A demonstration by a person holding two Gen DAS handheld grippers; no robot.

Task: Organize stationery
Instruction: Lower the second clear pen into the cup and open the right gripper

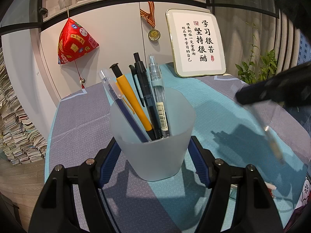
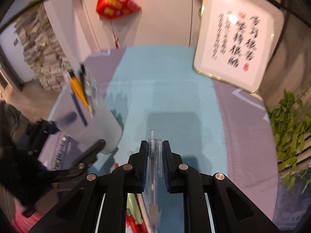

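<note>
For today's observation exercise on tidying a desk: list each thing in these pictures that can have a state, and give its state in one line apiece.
Frosted cup: upright on the tablecloth, gripped by the left gripper.
Pens in cup: five, standing and leaning, tips down.
Clear pen: clamped in the right gripper, lifted off the table.
Framed calligraphy: propped upright, leaning back.
Medal: hanging by its ribbon.
Red pouch: hanging on a cord.

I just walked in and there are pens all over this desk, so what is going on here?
A person is sorting pens with two handheld grippers. The left gripper is clamped on a frosted plastic cup standing on the blue and purple tablecloth, with a yellow pen, black pens and a clear pen already in it. The right gripper holds another transparent pen between its pads, off to the cup's right.
</note>
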